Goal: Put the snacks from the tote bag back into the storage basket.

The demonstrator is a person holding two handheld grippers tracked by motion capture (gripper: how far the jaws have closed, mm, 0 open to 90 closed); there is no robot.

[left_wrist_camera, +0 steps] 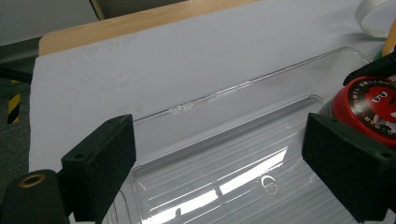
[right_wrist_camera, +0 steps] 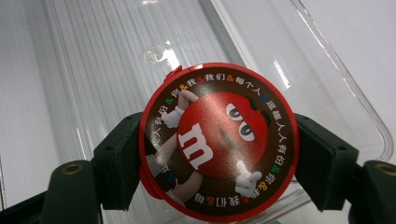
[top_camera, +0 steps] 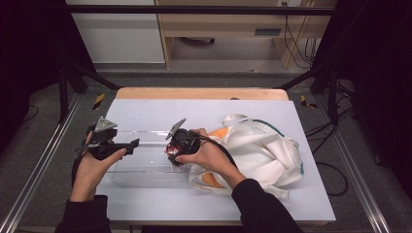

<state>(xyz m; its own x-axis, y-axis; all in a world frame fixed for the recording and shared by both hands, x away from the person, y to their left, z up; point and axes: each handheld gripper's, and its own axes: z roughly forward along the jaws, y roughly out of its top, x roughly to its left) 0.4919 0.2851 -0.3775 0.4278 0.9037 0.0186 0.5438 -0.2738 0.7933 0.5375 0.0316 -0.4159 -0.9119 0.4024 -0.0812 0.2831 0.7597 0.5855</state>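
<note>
The right gripper (right_wrist_camera: 217, 154) pinches a red-lidded candy tub (right_wrist_camera: 217, 140) by its sides, held over the clear tray's (top_camera: 145, 170) right end. The tub looks light, rigid, smooth — grip low on the wall, not the lid. The left gripper (left_wrist_camera: 224, 163) hangs spread over the tray's left end; a white bag (top_camera: 262, 150) lies just right of the tray.

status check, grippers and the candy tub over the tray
Right gripper shut on red-lidded candy tub over clear tray. Left gripper open, holding nothing. White bag beside tray, not blocking.
</note>
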